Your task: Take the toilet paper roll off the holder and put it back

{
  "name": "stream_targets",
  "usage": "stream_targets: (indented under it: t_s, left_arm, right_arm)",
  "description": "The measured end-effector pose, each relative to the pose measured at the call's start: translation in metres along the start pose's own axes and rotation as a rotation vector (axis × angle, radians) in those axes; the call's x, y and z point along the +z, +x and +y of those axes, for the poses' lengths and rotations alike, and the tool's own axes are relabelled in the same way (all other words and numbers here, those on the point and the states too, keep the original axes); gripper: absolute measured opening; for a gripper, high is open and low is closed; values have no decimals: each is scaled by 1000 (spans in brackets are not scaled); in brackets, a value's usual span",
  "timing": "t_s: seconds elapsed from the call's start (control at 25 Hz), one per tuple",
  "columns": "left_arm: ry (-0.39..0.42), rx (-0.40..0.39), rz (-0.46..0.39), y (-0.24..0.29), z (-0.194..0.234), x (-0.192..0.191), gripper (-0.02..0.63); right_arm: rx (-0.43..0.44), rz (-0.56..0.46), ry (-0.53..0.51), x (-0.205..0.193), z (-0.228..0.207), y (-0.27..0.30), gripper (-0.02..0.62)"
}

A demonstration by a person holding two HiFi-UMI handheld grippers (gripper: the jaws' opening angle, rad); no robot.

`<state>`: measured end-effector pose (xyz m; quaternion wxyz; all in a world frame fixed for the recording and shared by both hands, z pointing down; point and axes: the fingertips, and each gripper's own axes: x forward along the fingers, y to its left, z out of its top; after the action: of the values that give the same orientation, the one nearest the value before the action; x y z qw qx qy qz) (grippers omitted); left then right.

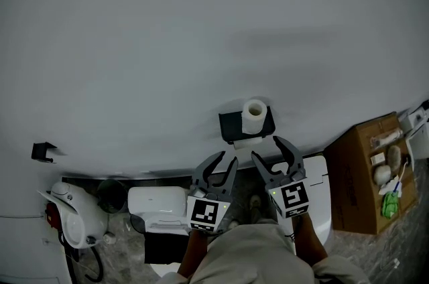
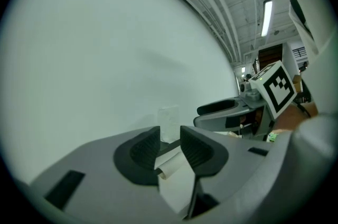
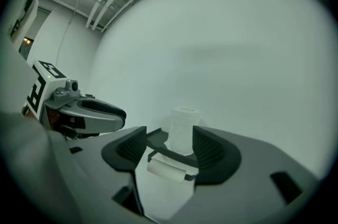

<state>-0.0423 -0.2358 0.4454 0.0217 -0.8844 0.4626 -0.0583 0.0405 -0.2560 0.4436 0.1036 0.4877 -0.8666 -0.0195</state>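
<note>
We hold the left gripper [image 1: 224, 161] and the right gripper [image 1: 268, 149] open and empty just below the holder [image 1: 231, 125], where the toilet paper roll [image 1: 255, 115] stands upright on top, so we think a careless sideways push could tip it off.

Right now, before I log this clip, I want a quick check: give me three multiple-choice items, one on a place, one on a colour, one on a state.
1. Where does the upright toilet paper roll stand?
A. on top of the holder
B. on the floor
C. between a gripper's jaws

2. What colour is the holder?
A. white
B. black
C. red

3. How is the right gripper?
A. shut on the roll
B. open, holding nothing
C. shut, empty

Answers: 1 A, it stands on the holder's shelf; 2 B, the holder is black; 3 B, its jaws stand apart, short of the roll.
</note>
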Motion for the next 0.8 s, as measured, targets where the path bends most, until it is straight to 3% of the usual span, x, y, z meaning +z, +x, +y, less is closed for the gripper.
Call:
stream_targets:
  t_s: [0.8]
  left_arm:
    - [-1,-96,-35,-70,-29,3,121]
  right_arm:
    - [-137,21,4,2,53,-79,261]
